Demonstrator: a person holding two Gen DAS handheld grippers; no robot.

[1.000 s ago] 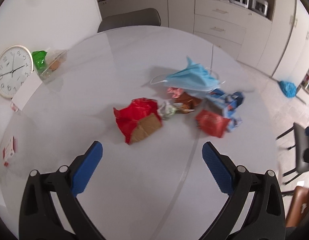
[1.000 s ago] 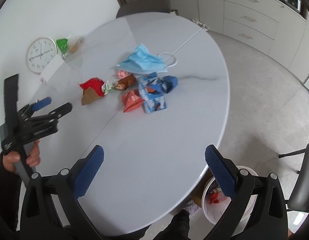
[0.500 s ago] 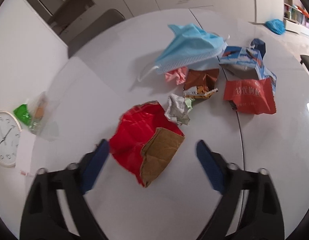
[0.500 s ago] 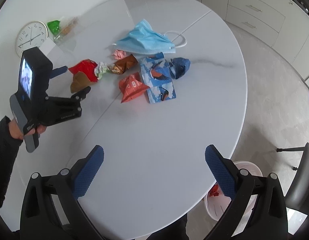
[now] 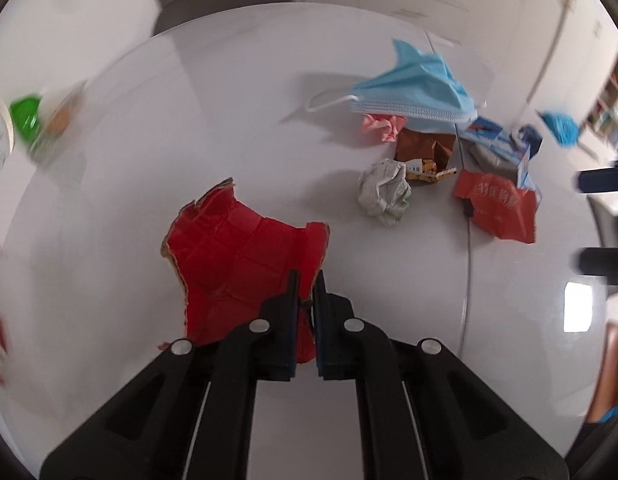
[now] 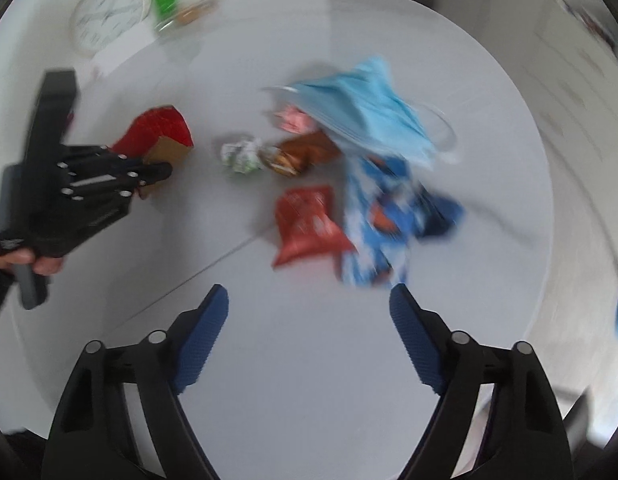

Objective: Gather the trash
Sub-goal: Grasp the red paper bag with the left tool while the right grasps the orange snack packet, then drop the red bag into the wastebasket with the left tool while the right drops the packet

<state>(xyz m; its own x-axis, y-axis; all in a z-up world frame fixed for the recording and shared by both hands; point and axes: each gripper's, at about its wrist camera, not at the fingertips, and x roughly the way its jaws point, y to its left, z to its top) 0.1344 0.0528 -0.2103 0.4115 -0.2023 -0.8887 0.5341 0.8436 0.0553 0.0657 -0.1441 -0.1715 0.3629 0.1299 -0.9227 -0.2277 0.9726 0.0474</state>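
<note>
The left gripper [image 5: 305, 280] is pinching the near edge of the red cardboard scrap [image 5: 237, 256] lying on the white table [image 5: 189, 140], and should be lifting it straight up so the thin flap does not slip out. The right gripper [image 6: 309, 304], nothing between its jaws, is closing above the orange-red wrapper [image 6: 305, 224]. Seven loose pieces are showing: one scrap, one crumpled paper ball [image 5: 383, 192], one brown wrapper [image 5: 425, 152], one pink wad [image 5: 381, 126], one blue face mask [image 5: 417, 88], one orange-red wrapper, one blue printed pack [image 6: 373, 216].

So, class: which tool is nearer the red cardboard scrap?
Left. The left tool is clamped on the red cardboard scrap. The right tool, empty and closing, is well away, near the red wrapper.
</note>
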